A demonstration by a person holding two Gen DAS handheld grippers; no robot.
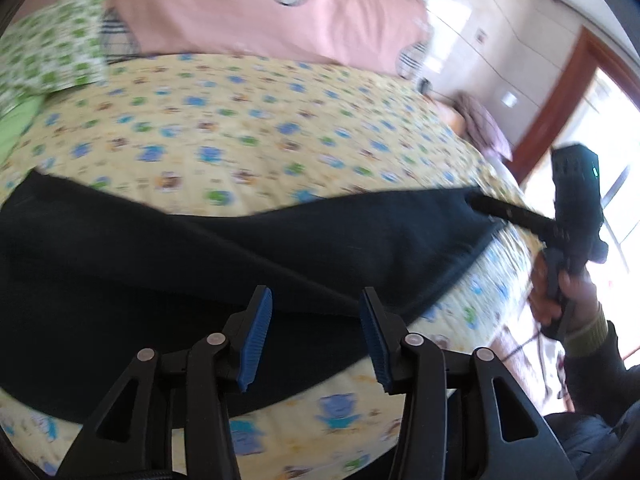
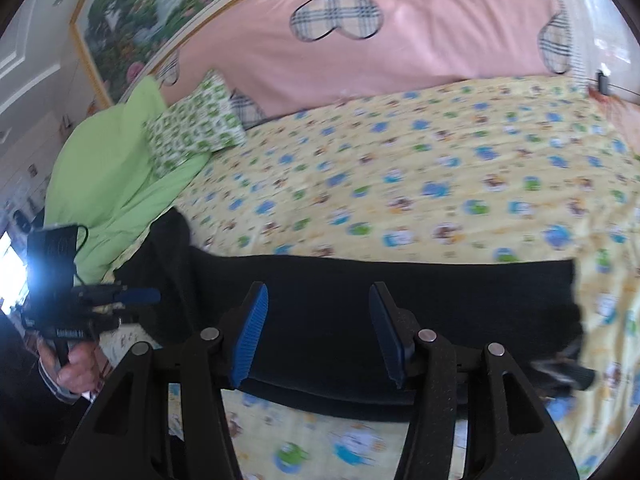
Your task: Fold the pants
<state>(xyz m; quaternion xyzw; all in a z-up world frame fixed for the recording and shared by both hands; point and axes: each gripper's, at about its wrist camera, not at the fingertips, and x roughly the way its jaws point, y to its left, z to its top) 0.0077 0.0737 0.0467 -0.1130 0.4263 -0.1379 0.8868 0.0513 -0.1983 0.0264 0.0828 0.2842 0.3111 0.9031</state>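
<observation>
Cartoon-print yellow bedsheet (image 2: 440, 168), motion-blurred, prints unreadable. Dark pants (image 1: 200, 256) lie flat along its near edge; their left end runs out of the left wrist view. Left gripper (image 1: 316, 340) spread, empty, above the pants. Right gripper (image 2: 316, 332) likewise spread, empty. White lettering on the left gripper's body, illegible.

Bed under yellow cartoon-print sheet (image 2: 440, 168); pink quilt (image 2: 400, 40) along far edge. Landscape painting (image 2: 132, 20) above. White wall panels (image 1: 480, 40), possibly wardrobe doors. Bright red-framed window (image 1: 560, 92).
</observation>
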